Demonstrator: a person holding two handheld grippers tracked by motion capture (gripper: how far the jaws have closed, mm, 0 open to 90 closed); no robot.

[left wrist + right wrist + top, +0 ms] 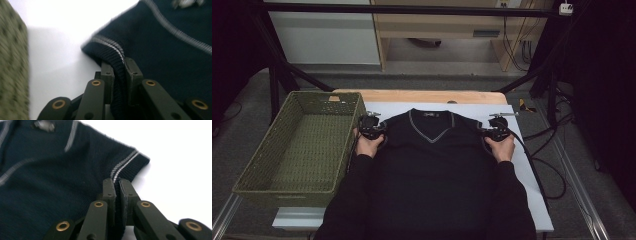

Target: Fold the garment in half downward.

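Note:
A dark navy knit vest (432, 165) with a grey-trimmed V-neck lies flat on the white table top (527, 170), collar toward the far edge. My left gripper (373, 131) is at its left shoulder and is shut on the ribbed armhole edge (119, 65). My right gripper (495, 131) is at the right shoulder, shut on the striped armhole edge (117, 173). In both gripper views the fabric is pinched between the black jaws. A hand holds each gripper, with dark sleeves reaching in from the bottom.
A green woven basket (297, 147) stands to the left of the vest, close to my left gripper; its wall (12, 70) shows in the left gripper view. A black cable (537, 175) trails off the right side. A wooden table strip (422, 96) runs along the far edge.

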